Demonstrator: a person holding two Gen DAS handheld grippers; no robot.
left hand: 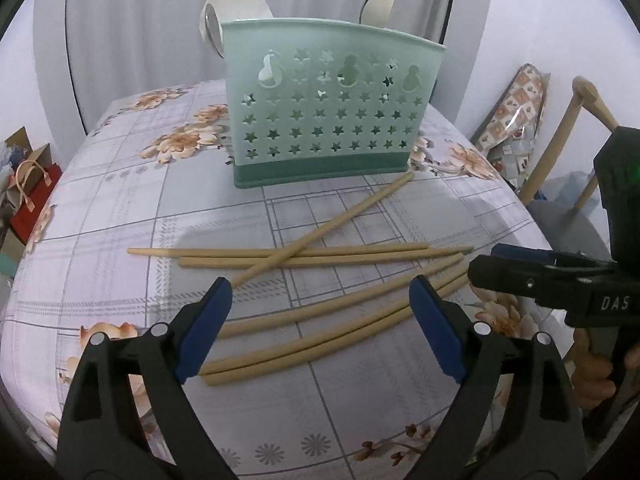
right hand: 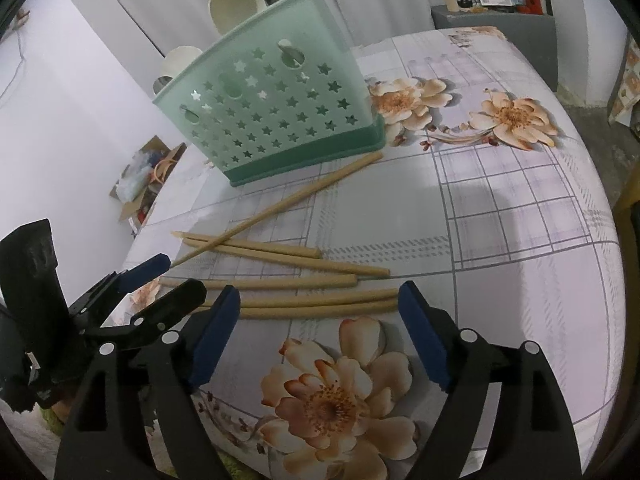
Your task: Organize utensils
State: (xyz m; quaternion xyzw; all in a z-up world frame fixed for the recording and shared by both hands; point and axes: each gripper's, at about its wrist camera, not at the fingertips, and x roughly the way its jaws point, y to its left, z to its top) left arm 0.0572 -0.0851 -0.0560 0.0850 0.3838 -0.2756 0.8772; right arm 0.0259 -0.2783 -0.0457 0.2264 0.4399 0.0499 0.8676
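- Pale wooden chopsticks (left hand: 304,256), six by my count, lie loose on the floral-clothed worktop (left hand: 120,208), centre frame, unsorted.
- Mint-green star-punched plastic caddy (left hand: 328,104), upper centre, already holds spoons (left hand: 378,4).
- My left claw (left hand: 320,320) and right claw (right hand: 318,332) both gape, empty.

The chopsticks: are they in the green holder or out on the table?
Out. All six chopsticks lie loose on the floral tablecloth in front of the green holder.
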